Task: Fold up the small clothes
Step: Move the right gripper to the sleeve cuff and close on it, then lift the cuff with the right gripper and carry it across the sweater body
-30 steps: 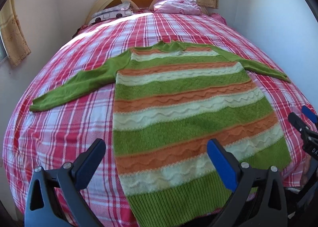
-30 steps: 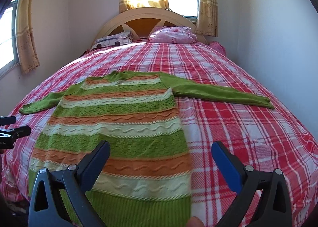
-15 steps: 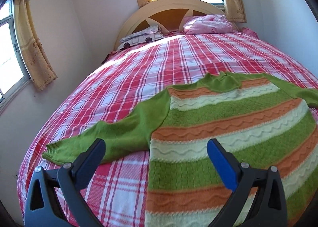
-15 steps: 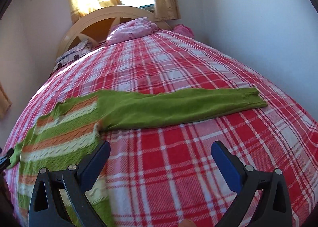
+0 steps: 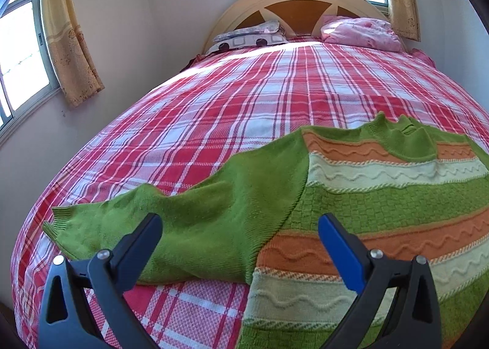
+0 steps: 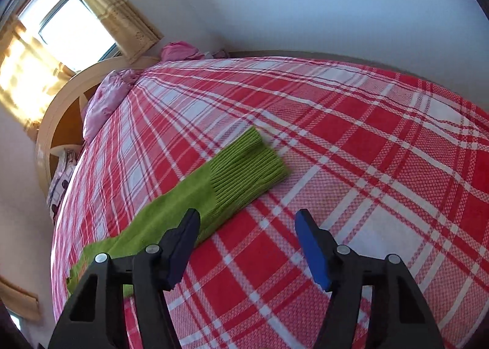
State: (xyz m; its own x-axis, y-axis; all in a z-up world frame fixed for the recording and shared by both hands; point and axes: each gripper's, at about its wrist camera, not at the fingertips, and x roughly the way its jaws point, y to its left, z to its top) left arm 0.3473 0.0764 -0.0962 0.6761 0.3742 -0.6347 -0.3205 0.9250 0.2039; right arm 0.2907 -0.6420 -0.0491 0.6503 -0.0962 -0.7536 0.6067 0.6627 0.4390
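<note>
A knitted sweater with green, orange and cream stripes (image 5: 382, 196) lies flat on the bed with the red and white checked cover (image 5: 244, 98). Its plain green left sleeve (image 5: 189, 220) stretches toward the bed's edge, a little wrinkled. The left gripper (image 5: 241, 233) hangs wide open above this sleeve, holding nothing. The right sleeve's ribbed cuff (image 6: 247, 162) lies flat; the right gripper (image 6: 247, 227) is closing beside it, with only the cover between its jaws.
</note>
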